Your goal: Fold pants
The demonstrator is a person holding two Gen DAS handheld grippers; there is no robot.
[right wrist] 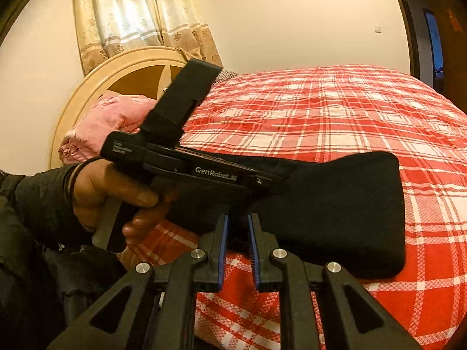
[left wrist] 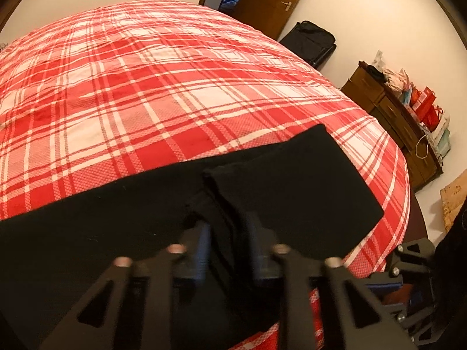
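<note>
Black pants [left wrist: 292, 189] lie folded along the near edge of a bed with a red and white plaid cover [left wrist: 146, 87]. My left gripper [left wrist: 230, 224] is shut on a raised fold of the black cloth, which fills the gap between its blue pads. In the right wrist view the pants [right wrist: 335, 204] form a flat dark block. My right gripper [right wrist: 237, 218] has its fingers close together, their tips on the near edge of the cloth. A person's hand [right wrist: 102, 192] holds the left gripper's housing [right wrist: 216, 173] low over the pants.
A brown door [left wrist: 271, 0], a black suitcase [left wrist: 312, 40] and a wooden dresser [left wrist: 394, 122] with red bags stand past the bed's right side. A round headboard [right wrist: 131, 70], a pink quilt [right wrist: 111, 122] and a curtain [right wrist: 137, 14] are at its head.
</note>
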